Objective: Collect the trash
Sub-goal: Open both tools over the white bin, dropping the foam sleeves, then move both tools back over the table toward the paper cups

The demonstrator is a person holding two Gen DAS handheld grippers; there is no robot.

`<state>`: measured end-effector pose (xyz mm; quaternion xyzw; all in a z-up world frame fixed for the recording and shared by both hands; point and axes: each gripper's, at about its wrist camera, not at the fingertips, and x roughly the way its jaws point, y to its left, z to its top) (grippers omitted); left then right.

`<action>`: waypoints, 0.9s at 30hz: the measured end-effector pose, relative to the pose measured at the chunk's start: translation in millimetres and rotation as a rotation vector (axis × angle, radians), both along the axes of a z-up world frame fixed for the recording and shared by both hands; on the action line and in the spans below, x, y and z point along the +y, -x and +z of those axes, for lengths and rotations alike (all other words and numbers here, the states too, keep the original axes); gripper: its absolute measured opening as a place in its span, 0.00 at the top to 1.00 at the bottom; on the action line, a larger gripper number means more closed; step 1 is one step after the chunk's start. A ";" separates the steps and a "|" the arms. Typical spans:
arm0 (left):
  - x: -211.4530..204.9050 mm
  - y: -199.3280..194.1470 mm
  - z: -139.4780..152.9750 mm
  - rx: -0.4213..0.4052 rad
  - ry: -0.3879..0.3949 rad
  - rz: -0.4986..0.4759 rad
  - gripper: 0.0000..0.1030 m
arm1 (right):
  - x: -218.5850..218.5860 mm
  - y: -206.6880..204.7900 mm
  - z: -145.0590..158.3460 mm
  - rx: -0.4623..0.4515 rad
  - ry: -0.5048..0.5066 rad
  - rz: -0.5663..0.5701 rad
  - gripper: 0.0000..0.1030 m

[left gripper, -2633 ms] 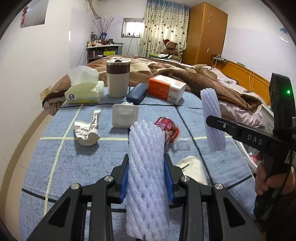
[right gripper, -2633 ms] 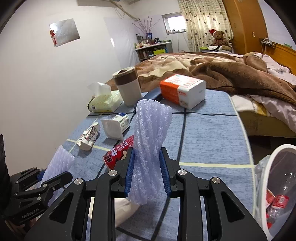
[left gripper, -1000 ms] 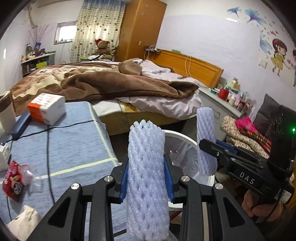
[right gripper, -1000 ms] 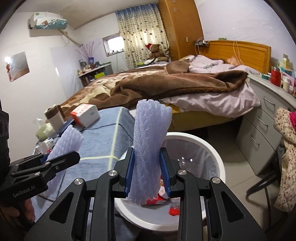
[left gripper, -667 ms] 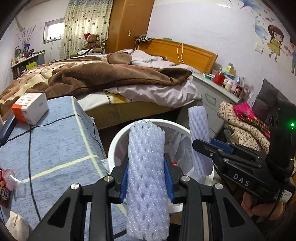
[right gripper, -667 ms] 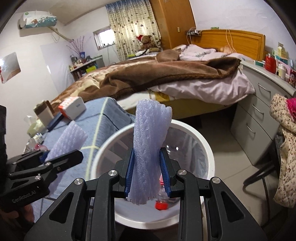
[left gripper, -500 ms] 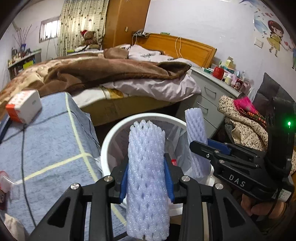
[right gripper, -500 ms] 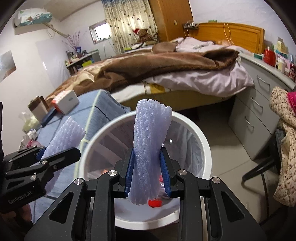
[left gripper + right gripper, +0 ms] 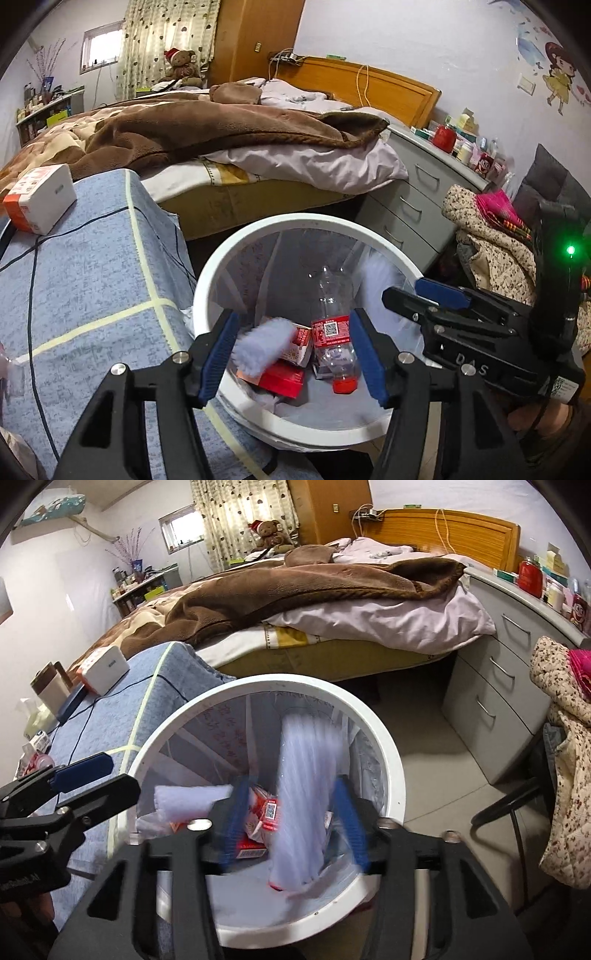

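Both grippers hang over the white trash bin [image 9: 207,280], and the jaws of both are opening. My left gripper [image 9: 291,350] has nothing pressed between its blue pads. Its white foam net sleeve [image 9: 264,345] tumbles sideways into the bin, above red packets and a clear bottle [image 9: 332,332]. In the right wrist view my right gripper [image 9: 291,812] is blurred. Its own foam sleeve [image 9: 306,775] drops upright between the parted pads, free of them. Seen from the left wrist, the right gripper [image 9: 424,295] is at the bin's right rim. The left gripper [image 9: 85,775] shows at the left in the right wrist view.
Left of the bin stands a table under a blue cloth [image 9: 92,277], with an orange-white box [image 9: 37,199] and a dark cable on it. Behind are a bed with a brown blanket [image 9: 221,125] and grey drawers [image 9: 413,210]. Clothes [image 9: 491,236] are piled at the right.
Both grippers were shut on foam net sleeves and have let go. The sleeves are falling into the bin. Both grippers sank closer over the bin.
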<state>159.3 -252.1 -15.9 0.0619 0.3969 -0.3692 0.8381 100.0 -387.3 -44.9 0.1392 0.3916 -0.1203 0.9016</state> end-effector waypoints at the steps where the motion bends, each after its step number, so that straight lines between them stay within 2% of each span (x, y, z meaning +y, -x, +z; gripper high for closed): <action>1: 1.8 -0.7 0.0 -0.001 0.000 0.004 0.37 | 0.3 0.1 0.4 -0.004 0.001 0.001 0.41; 17: 37.5 7.6 22.8 -0.053 0.036 0.054 0.36 | 20.3 12.0 36.3 -0.114 0.058 0.002 0.41; 27: 86.0 14.8 40.5 -0.111 0.065 0.125 0.36 | 46.9 15.5 50.1 -0.166 0.075 0.043 0.41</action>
